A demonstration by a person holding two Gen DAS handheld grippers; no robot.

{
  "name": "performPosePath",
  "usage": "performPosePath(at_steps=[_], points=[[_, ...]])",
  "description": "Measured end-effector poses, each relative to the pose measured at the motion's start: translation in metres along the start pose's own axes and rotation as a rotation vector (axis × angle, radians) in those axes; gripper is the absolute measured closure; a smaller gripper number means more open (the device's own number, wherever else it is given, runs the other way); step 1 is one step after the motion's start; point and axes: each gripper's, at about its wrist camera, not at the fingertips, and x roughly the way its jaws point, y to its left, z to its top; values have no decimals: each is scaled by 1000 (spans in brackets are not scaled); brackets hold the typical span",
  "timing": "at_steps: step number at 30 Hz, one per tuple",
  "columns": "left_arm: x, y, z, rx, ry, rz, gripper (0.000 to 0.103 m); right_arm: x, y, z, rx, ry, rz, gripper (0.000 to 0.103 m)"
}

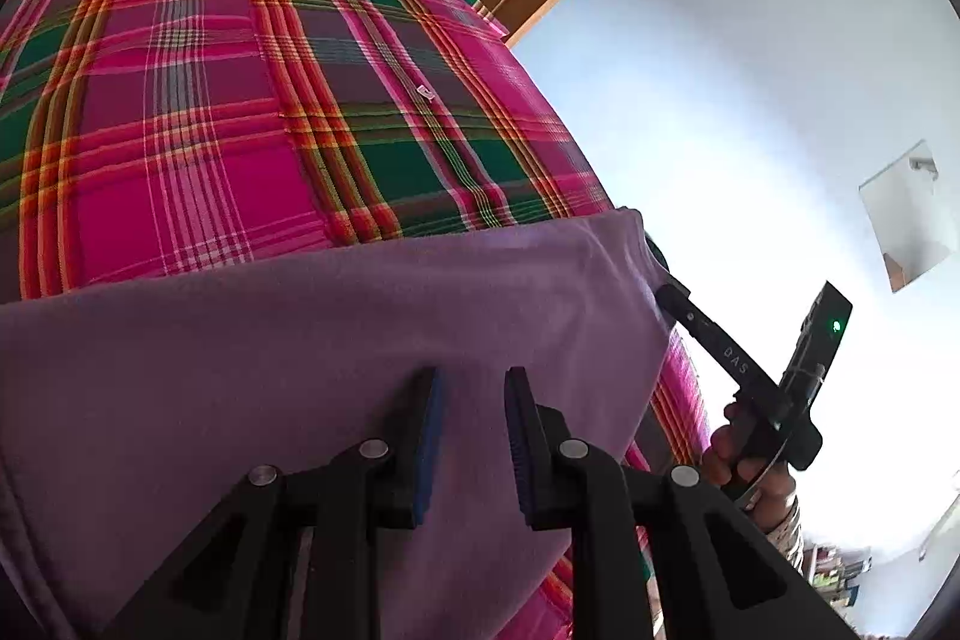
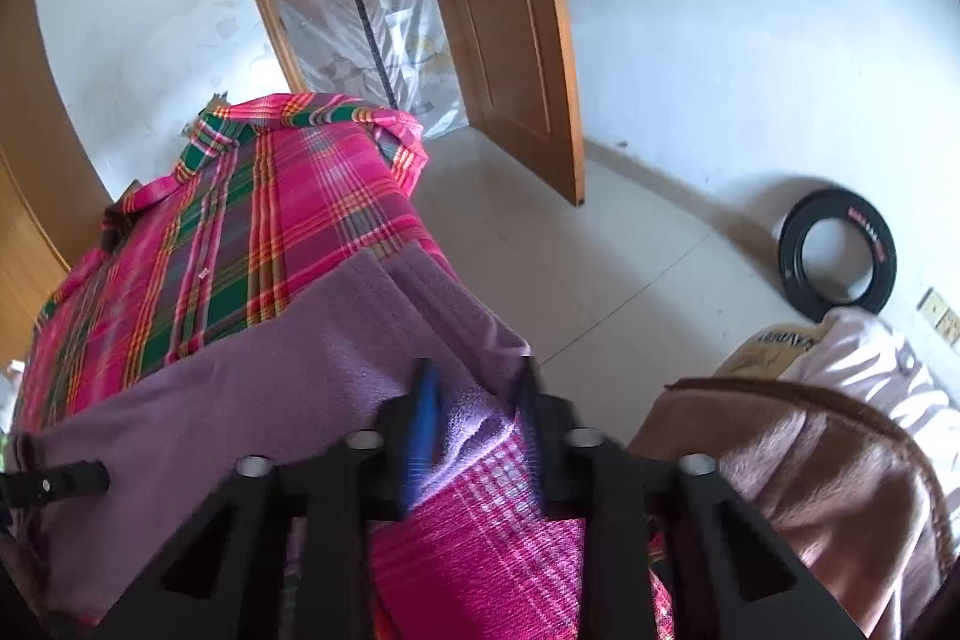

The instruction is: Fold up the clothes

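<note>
Your left wrist view: purple garment (image 1: 312, 340) fills the lower frame, lying over a pink-and-green plaid cloth (image 1: 240, 100) spread across the surface. Left gripper (image 1: 474, 436) hangs over the purple fabric, fingers parted with a clear gap; whether the pads pinch a fold below them you cannot tell from here. Only this view shows your right hand (image 1: 741, 460) wrapped round the handle of the other tool, and a small green light on its body.

Your right wrist view: right gripper (image 2: 474, 430) sits at the garment's (image 2: 270, 388) corner, with purple fabric bunched between the two fingers; it looks pinched, though the jaws stand fairly wide, so the grip itself is uncertain. The left tool's tip pokes in at the frame's left edge, against the same garment. Plaid cloth (image 2: 252, 232) drapes off the surface's near and far ends.

Room, seen only here: pale tiled floor (image 2: 600, 280), white wall, open wooden door (image 2: 510, 40).

Nearby: black ring (image 2: 837, 259) leaning at the wall, brown blanket (image 2: 810, 460) just right of the gripper, white cloth (image 2: 870, 358) beyond it.
</note>
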Motion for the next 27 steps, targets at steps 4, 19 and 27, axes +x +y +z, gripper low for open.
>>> performPosePath(at_steps=[4,19,27], points=[[0,-2,0,13,1,5,81,-9,10,1,-47,-37,1,95],[0,-20,21,-33,13,-122,70,-50,76,-12,-239,-127,170,95],[27,-16,29,-138,75,-236,65,-49,93,-31,-291,-90,238,95]])
